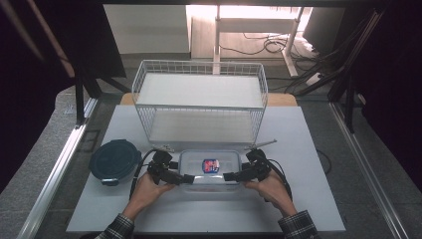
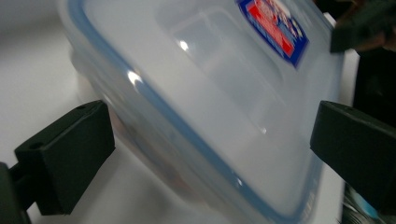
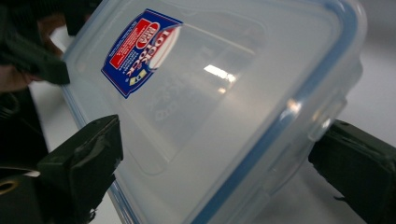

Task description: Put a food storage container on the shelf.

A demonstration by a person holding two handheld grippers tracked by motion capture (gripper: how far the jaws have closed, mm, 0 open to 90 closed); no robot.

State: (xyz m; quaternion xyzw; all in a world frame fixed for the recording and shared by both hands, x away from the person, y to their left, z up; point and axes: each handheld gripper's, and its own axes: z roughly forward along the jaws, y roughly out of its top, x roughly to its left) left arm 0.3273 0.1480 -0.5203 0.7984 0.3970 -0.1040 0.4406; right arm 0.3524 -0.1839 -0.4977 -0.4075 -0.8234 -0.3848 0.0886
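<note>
Clear lidded container (image 1: 209, 171) at 6 o'clock on the worktop (image 1: 308, 149) — light, rigid, slick plastic. Left tool (image 1: 187, 178) and right tool (image 1: 230, 176) both spread wide around its short ends — grip there, under the lid rim.

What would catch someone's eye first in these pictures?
A clear plastic food container with a blue-sealed lid and a red-and-blue label sits at the table's near edge, with the left gripper and right gripper at its two ends, jaws spread around them. Behind it stands a white wire basket; a dark round lidded container lies to its left.
</note>
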